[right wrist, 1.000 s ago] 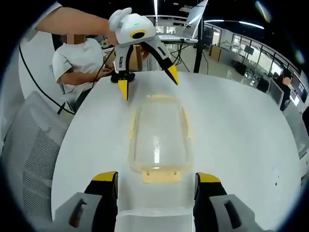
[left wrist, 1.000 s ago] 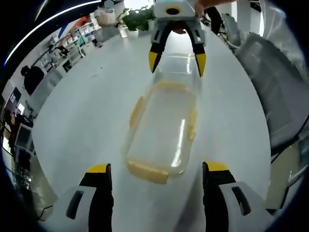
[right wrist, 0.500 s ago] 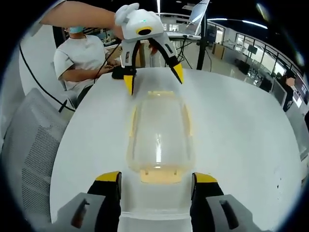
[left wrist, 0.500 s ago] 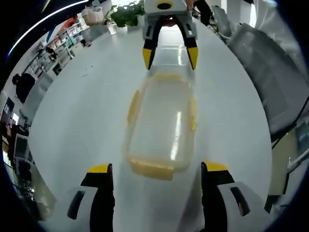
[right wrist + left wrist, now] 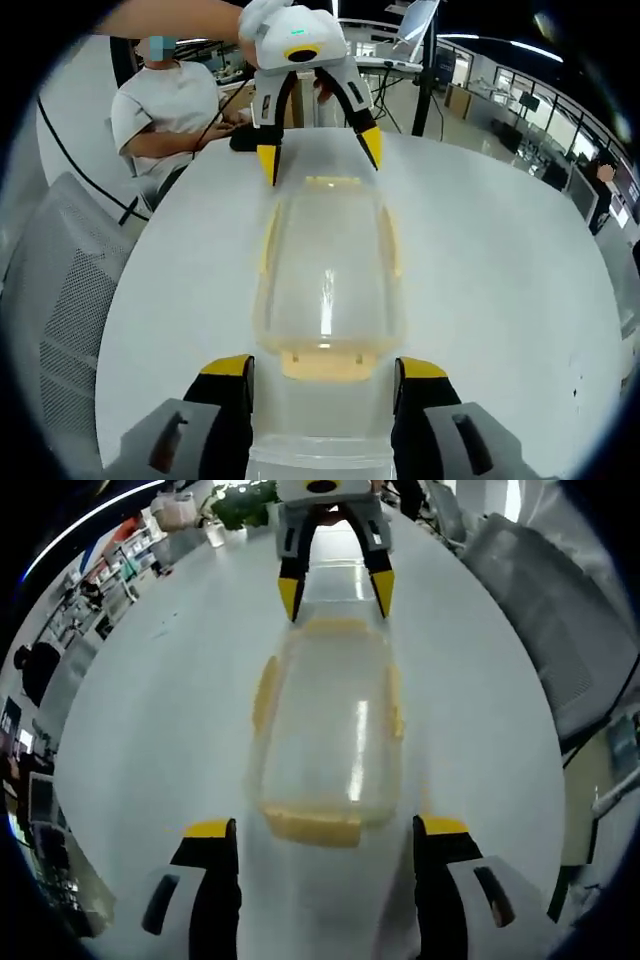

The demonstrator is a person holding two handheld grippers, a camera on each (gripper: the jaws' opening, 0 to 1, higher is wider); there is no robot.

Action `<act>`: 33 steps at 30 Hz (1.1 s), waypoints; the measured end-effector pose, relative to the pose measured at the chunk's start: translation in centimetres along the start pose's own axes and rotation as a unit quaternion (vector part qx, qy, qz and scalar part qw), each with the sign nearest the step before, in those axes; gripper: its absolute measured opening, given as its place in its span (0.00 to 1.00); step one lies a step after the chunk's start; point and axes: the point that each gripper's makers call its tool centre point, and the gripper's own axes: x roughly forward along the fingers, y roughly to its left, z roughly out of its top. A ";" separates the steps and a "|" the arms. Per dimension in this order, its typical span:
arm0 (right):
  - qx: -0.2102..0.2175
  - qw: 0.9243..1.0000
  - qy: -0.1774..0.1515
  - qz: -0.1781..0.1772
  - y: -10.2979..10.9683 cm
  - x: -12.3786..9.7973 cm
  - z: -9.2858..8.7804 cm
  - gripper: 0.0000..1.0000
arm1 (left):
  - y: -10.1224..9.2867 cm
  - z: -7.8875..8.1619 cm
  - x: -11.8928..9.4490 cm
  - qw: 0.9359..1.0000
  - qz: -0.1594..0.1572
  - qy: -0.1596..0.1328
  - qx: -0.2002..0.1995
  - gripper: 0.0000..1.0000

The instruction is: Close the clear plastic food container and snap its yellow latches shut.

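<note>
Both grippers, left (image 5: 325, 830) and right (image 5: 322, 368), gape wide and empty at opposite ends of the clear container (image 5: 328, 735) on the white table (image 5: 160, 710).

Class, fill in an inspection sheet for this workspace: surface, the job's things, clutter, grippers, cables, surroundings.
Surface: white table, bare around the job.
Job's things: clear plastic food container lying lengthwise between the two grippers, lid on; yellow latches at its ends and sides, state not clear.
Clutter: nothing seen near the container.
Grippers: left gripper and right gripper, both open, one at each end of the container.
Cables: black cable beside the seated person.
Surroundings: mesh chair, seated person, plant, office shelving.
</note>
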 end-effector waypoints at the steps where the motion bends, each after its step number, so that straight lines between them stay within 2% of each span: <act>1: 0.001 1.000 0.000 0.000 -0.1 0.0 0.1 0.54 | 0.1 -0.2 0.1 1.000 0.000 0.003 0.001 0.68; 14: 0.001 1.000 0.007 0.001 -0.3 0.0 0.1 0.54 | 0.5 -0.2 0.4 1.000 -0.004 0.009 0.004 0.64; 17: 0.004 1.000 0.022 -0.004 -0.5 0.0 -0.3 0.53 | 0.6 -0.1 0.5 1.000 -0.005 0.009 0.004 0.64; 26: 0.023 0.999 0.032 -0.007 -0.7 0.3 -0.4 0.51 | 0.7 0.1 0.6 1.000 -0.009 0.013 0.007 0.63; 33: 0.019 0.998 0.050 -0.015 -1.0 0.6 -0.6 0.49 | 0.6 0.0 1.1 1.000 -0.016 0.020 0.010 0.58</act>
